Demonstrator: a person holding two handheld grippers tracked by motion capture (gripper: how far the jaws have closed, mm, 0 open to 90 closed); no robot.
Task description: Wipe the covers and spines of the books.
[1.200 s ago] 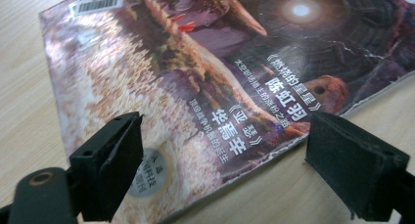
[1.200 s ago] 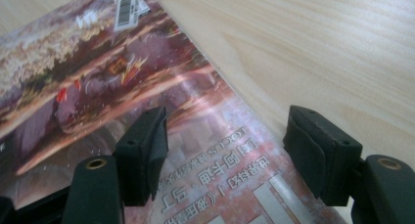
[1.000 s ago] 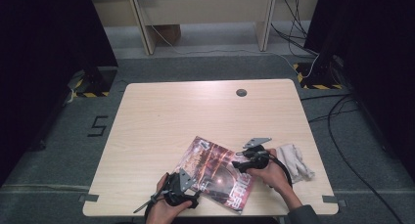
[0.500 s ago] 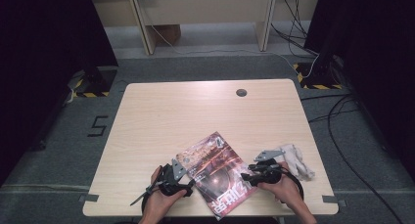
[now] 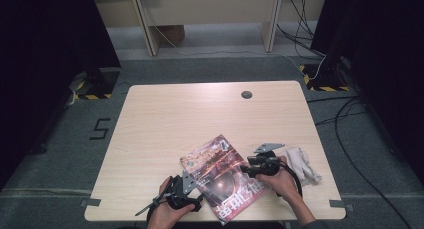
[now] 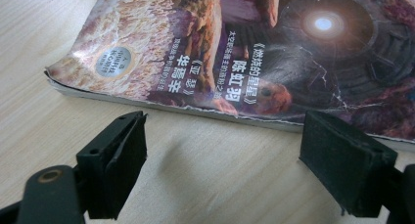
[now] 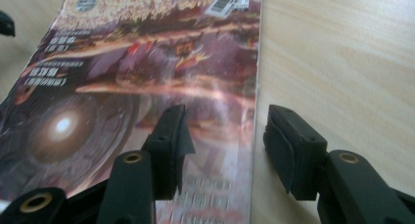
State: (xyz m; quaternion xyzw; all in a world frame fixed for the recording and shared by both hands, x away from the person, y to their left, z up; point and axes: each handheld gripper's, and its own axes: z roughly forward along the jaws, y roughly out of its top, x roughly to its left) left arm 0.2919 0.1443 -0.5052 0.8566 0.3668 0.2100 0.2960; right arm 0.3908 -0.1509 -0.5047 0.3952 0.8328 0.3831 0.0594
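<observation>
While flat on table (image 5: 165,119), magazine (image 5: 222,174) between grippers

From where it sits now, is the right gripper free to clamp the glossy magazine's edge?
Probably yes: the right gripper stands open astride the glossy magazine's edge, one jaw over the cover, one over the bare wooden table, its jaws having just been closing.

- A crumpled white cloth (image 5: 303,164) lies near the desk's (image 5: 200,119) right edge.
- A round grommet hole (image 5: 246,94) sits near its far edge.
- Cables (image 5: 350,139) trail across the grey floor.
</observation>
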